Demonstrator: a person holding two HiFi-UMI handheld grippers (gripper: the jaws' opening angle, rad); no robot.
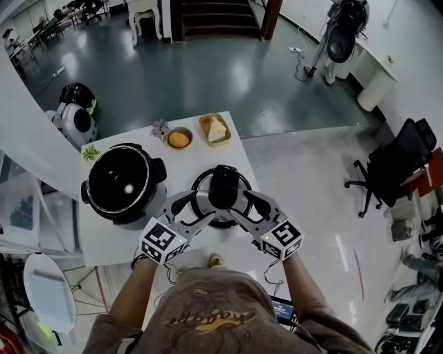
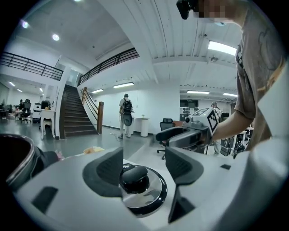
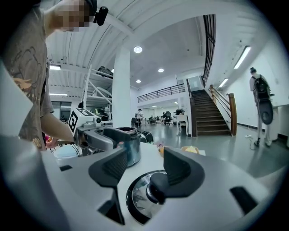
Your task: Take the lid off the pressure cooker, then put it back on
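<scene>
Chrome with a black knob (image 2: 134, 177), the lid (image 1: 221, 193) lies flat on the white table (image 1: 111, 238), off the cooker (image 1: 124, 183) and just to its right. The cooker stands open, its dark inside showing from above. The left gripper (image 1: 201, 207) and right gripper (image 1: 240, 206) come in from either side, nearly level, their tips close together over the lid. In the left gripper view the jaws stand wide apart; the knob shows low between them, nearer the left pad, with a clear gap to the other, and nothing is held. In the right gripper view the jaws are also apart, somewhat less so; the knob sits partly behind the right pad with open space to the left one, and they grip nothing either. Each gripper view shows the other gripper across the lid and higher than it. At the table's far edge are a bowl (image 1: 169, 138) with something orange in it, a yellow tray (image 1: 205, 123) with a pale wedge (image 1: 217, 130), a small flower (image 1: 160, 128) and a green sprig (image 1: 91, 153). Beyond lie a grey floor, a staircase (image 1: 218, 17) and a black chair (image 1: 394, 166).
</scene>
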